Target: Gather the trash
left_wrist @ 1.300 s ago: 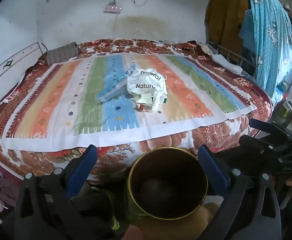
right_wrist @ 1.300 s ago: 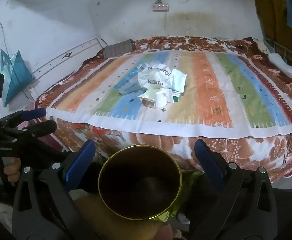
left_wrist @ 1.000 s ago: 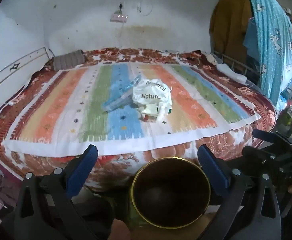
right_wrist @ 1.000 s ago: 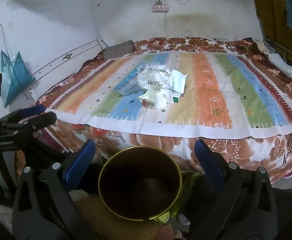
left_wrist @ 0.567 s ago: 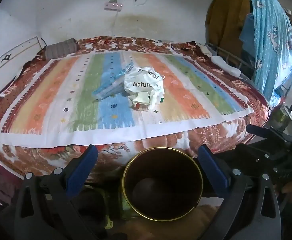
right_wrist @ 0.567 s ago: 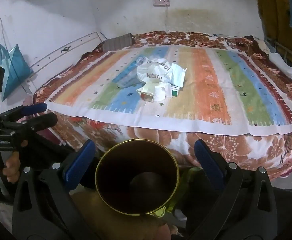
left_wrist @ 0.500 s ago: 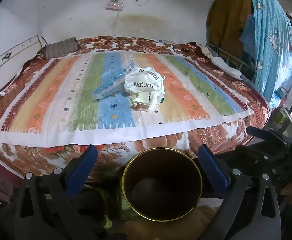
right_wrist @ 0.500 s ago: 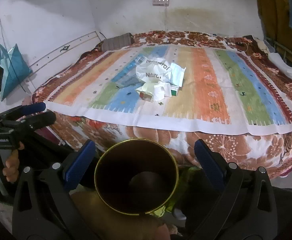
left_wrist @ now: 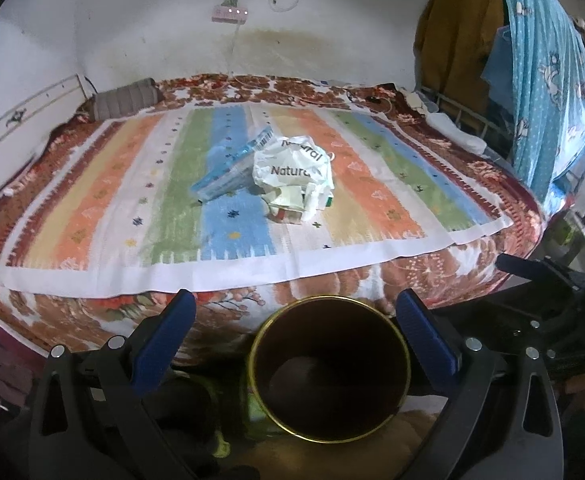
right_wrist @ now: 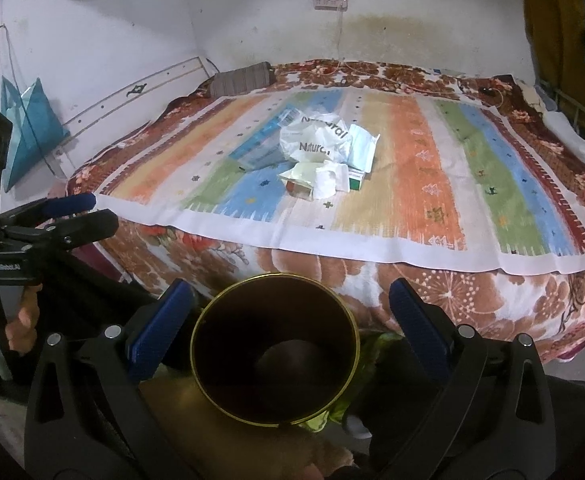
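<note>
Home bedroom, bed (left_wrist: 72, 320), pillow (left_wrist: 126, 100), hanging clothes (left_wrist: 548, 80)

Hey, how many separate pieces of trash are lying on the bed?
About 5: blue packet, crumpled Natural bag, white wrapper to its right, cream carton and tissue wad in front. More may be hidden underneath.

White bag (left_wrist: 292, 166) hides trash beneath; its lettering crumpled, partly unreadable.

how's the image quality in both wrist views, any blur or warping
Left wrist: heavy fisheye bowing of the striped bedsheet, dark vignette corners, soft lettering on the white plastic bag. Right wrist: same barrel warp, bin interior lost in shadow, dim flat light.
</note>
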Demonstrator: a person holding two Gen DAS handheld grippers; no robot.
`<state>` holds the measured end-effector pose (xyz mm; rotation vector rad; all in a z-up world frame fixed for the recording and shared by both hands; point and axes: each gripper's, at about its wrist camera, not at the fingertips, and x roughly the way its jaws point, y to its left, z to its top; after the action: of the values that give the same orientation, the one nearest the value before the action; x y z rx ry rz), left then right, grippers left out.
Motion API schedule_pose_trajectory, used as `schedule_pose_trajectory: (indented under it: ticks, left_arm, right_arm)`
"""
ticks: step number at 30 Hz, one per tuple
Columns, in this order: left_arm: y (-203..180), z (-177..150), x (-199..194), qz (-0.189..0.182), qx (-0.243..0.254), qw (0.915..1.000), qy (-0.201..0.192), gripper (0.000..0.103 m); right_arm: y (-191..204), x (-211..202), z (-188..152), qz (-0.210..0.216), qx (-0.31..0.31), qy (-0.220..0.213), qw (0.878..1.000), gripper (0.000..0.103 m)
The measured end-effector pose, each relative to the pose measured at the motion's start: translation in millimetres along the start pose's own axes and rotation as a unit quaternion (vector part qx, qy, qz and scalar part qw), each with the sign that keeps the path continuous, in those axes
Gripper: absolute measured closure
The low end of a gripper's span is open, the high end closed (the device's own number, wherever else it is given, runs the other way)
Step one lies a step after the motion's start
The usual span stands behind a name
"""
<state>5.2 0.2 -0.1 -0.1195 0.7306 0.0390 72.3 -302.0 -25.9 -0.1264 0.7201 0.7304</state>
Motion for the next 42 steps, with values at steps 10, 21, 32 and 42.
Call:
schedule_pose_trajectory:
  ticks: [10,21,32,42]
  left_arm:
    - [-3.4,2.4,-3.1,0.029,0.014,0.9994,-0.015,0.006]
    - [-0.8,1.5,-3.2,0.025,0.007,0.9996,-0.015,0.006]
    - [-6.2,15.2,8.8,0.024,0.018,0.9995,-0.001,0.006]
    - [-2.5,47.5,32.1,0.042,0.067,0.9968,0.016,0.006]
  right_arm:
    - [0.4,2.4,1.5,0.001,0.003,0.004,1.0,0.009]
    - [2.6,5.4,1.1,0.006,0.001,0.01,1.0,0.009]
    - [-0.7,12.5,11.8,0.048,0.007,0.022,0.999,0.009]
    - [-6.1,40.6,48.8,0.022,-0.016,0.041,0.999,0.009]
